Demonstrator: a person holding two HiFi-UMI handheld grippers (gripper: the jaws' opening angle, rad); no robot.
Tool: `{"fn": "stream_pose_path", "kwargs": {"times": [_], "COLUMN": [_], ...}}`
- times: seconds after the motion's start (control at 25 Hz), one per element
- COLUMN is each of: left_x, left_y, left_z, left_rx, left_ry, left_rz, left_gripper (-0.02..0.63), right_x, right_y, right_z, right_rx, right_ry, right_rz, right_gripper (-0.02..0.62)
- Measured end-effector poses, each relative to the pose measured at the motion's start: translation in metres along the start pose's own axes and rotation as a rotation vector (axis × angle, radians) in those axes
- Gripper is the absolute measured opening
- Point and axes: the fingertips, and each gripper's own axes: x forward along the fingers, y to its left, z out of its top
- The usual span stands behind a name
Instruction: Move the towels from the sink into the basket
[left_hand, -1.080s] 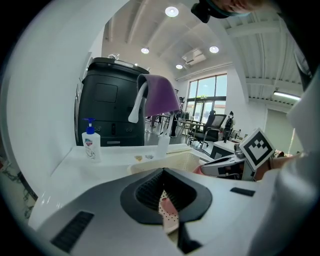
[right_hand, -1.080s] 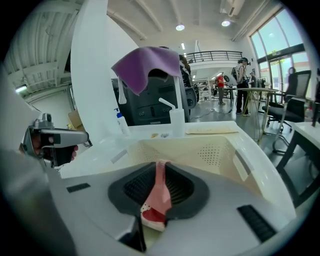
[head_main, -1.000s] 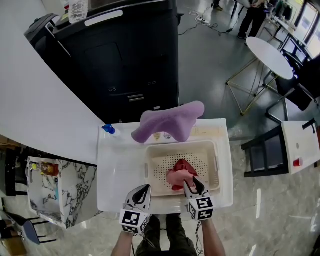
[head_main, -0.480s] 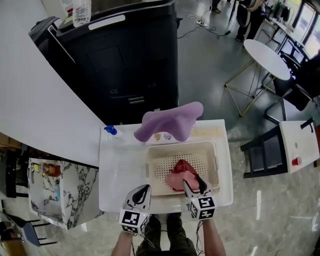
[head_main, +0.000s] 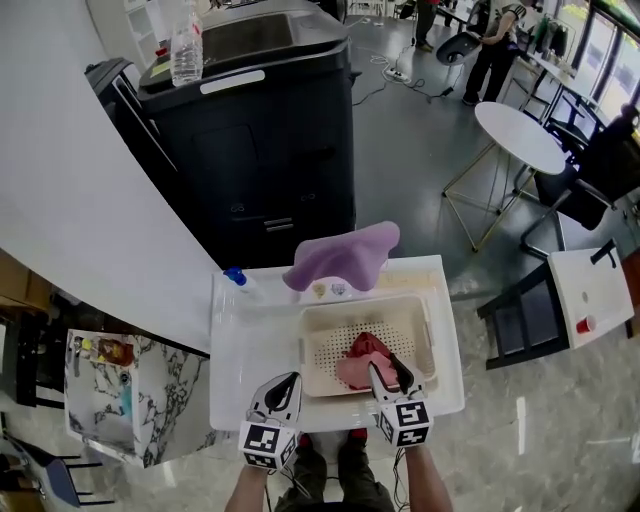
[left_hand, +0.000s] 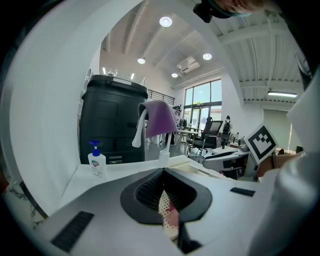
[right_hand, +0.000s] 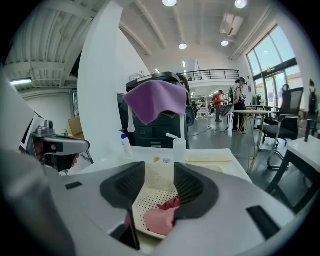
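1. Drop-off seems done; the right gripper (head_main: 386, 368) hangs over the basket (head_main: 365, 304), jaws apart, closing on nothing; the pink towel (head_main: 353, 373) and red towel (head_main: 369, 345) lie inside.
2. The left gripper (head_main: 290, 379) is pressed together, empty.
3. Next, probably: reach for the purple towel (head_main: 345, 256) and pinch it.
4. Only the gripper views show the tap (left_hand: 138, 131) beneath it.

- The purple towel (head_main: 343, 262) drapes over the faucet (left_hand: 140, 129), hiding its spout.
- The pink towel (head_main: 352, 372) covers the near part of the red towel (head_main: 368, 345).
- The label of the soap bottle (head_main: 236, 279) is too small to read.
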Motion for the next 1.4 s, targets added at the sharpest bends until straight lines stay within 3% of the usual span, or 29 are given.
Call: {"fn": "stream_pose_path", "kwargs": {"times": [0.64,0.96,1.4], "left_x": [-0.046,-0.057,-0.042], "left_y": [0.019,0.035,0.039], "left_z": [0.067,0.072,0.077], "left_rx": [0.058,0.070,0.116], "left_ry": [-0.139,-0.160,-0.149], "left_rz": [-0.032,-0.075,-0.135], "left_gripper": [0.003,0.003,0.003], "right_x": [-0.040,-0.051,-0.042], "right_y": [0.063,0.080,0.066], "right_z": [0.078,0.085,0.102], "right_rx": [-0.069,-0.074,-0.046], "right_ry": [-0.167,-0.199,-0.251], "right_rz": [-0.008,-0.044,-0.102], "right_gripper": [0.058,0.043,0.043]}}
